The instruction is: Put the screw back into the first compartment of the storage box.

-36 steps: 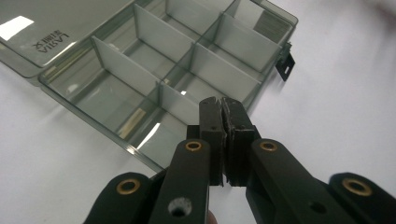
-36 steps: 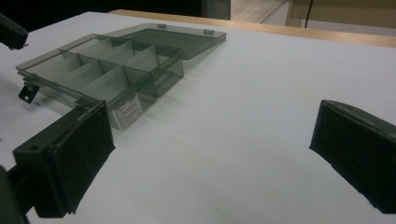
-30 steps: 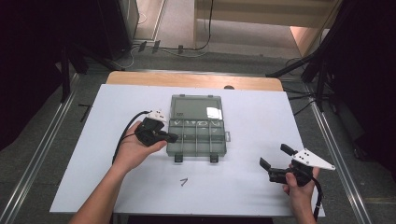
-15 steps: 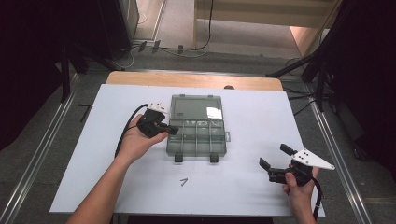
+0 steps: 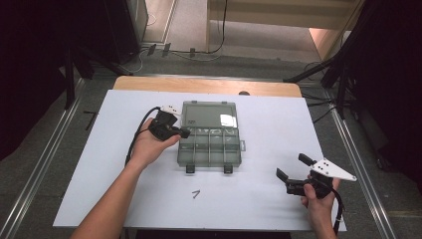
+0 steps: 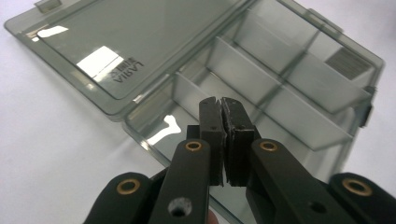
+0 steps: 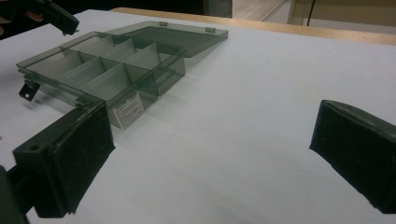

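Your left gripper [image 6: 220,105] has its jaws pressed flat together with nothing between them, their tips just above the left edge of the open box [image 5: 209,144], over its nearest compartment. Your left hand [image 5: 149,147] wraps the gripper from behind, forearm running in from the lower left, jaws pointing toward the box.

Your right gripper [image 5: 289,175] has its jaws spread wide and empty, aimed left across the bare desk [image 5: 278,114] toward the box, well apart from it. Your right hand [image 5: 318,196] holds it low near the front right of the desk.

The box sits mid-desk, its lid [image 5: 208,113] laid flat open behind the tray. From above you see two latches hanging off the front edge and a small dark mark [image 5: 196,194] on the desk in front.

The left gripper view shows raised lettering [image 6: 127,71] on the lid. The right gripper view shows a white label [image 7: 127,110] on the box's side wall, and the dividers [image 7: 114,58] standing in empty compartments.
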